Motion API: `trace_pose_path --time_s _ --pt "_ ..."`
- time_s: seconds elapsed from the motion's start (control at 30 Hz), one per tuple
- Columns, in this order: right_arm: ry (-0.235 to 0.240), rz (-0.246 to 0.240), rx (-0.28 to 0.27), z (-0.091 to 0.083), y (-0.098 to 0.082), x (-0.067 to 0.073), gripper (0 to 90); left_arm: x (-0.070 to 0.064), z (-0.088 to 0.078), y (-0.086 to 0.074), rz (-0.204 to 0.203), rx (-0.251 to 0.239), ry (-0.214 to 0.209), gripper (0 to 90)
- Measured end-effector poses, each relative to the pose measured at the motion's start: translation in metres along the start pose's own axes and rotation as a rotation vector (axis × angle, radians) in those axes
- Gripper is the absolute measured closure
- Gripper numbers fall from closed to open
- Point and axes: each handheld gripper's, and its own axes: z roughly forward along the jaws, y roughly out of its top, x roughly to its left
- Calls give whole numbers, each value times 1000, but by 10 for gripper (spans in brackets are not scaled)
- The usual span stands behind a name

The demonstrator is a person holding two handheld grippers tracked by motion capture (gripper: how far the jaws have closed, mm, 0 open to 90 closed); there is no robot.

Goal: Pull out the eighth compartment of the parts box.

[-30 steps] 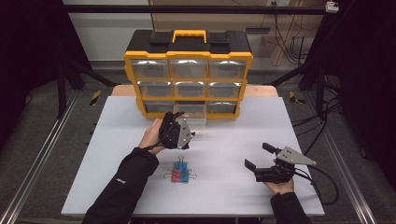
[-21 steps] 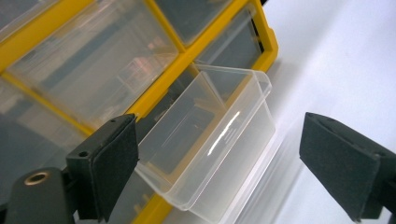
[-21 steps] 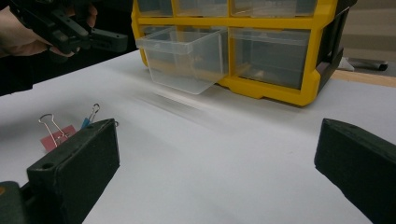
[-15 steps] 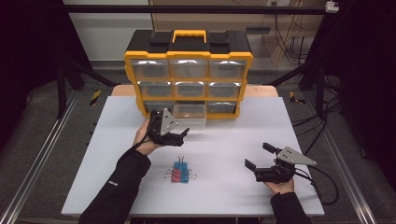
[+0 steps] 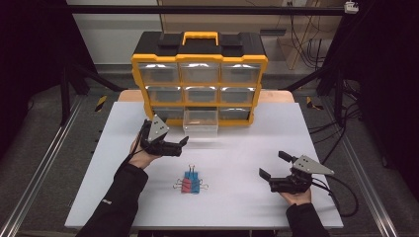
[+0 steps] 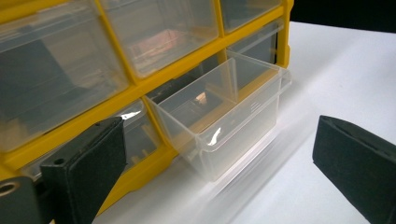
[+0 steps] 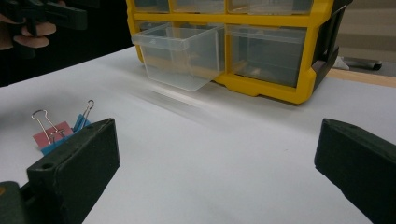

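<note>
A yellow drawer cabinet (image 5: 199,61) stands at the back of the white table. Its bottom middle clear drawer (image 5: 200,122) is pulled out; inside it I can make out something small and pale (image 6: 201,98). My left gripper (image 5: 180,144) hovers left of that drawer, off the table. Its jaws have just been opening and stand wide, with nothing between them. In the left gripper view the drawer (image 6: 224,116) lies past the left gripper (image 6: 217,154). My right gripper (image 5: 272,164) rests open at the front right. Red and blue binder clips (image 5: 189,183) lie at front centre.
The cabinet's other clear drawers (image 5: 200,94) are pushed in. From the right gripper view, the open drawer (image 7: 180,53) juts over the table and the clips (image 7: 56,130) sit beside the left jaw. A cable (image 5: 341,197) trails from the right gripper.
My left gripper has drawn back from the open drawer to the left and risen a little, its jaws spreading wider. The right gripper and the clips have stayed put.
</note>
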Motion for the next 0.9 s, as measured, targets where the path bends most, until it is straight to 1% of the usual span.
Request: trace_pose_path --time_s 0.07,0.1,0.17,0.2,0.23,0.27,0.37,0.4,0.43,0.47,0.53,0.57,0.7,0.73,0.77,0.8,0.83,0.87,0.9 --pt "-1 3 1 0 0 0 5 2 -6 -3 -15 -9 6 18" --pt "-1 3 1 0 0 0 5 4 -8 -4 -16 -21 5 18" --pt "-4 -1 2 0 0 0 5 5 -14 -8 -46 -25 -3 15" --pt "-4 -5 2 0 0 -1 5 7 -17 -10 -55 -28 -3 14" --pt "-3 -5 2 0 0 0 5 8 -24 -14 -58 -27 9 14" --pt "-3 -5 2 0 0 0 5 8 -24 -14 -58 -27 9 14" --pt "-2 1 4 0 0 0 5 10 -34 -21 -82 -47 13 14" --pt "-3 -3 1 0 0 0 5 11 -41 -26 -85 -47 15 14" --pt "-3 -3 1 0 0 0 5 11 -41 -26 -85 -47 15 14" --pt "-4 -5 1 0 0 -1 5 11 -46 -29 -97 -40 22 13" --pt "-4 -5 0 0 0 -1 5 12 -52 -33 -120 -47 22 13" --pt "-5 3 2 0 0 0 5 12 -56 -35 -130 -50 19 14" --pt "-4 5 2 0 0 0 5 12 -62 -38 -138 -51 15 13" --pt "4 27 -6 0 1 1 5 11 -65 -39 -141 -52 16 13" --pt "-1 5 3 -1 0 0 5 11 -67 -40 -144 -51 17 13" --pt "6 24 -5 -1 1 1 5 11 -68 -41 -147 -52 19 13" --pt "6 26 -4 -1 1 1 5 10 -71 -44 -150 -44 20 14" --pt "6 26 -4 -1 1 1 5 10 -71 -44 -150 -44 20 14" --pt "-4 5 4 0 0 0 5 10 -72 -46 -151 -40 20 14"
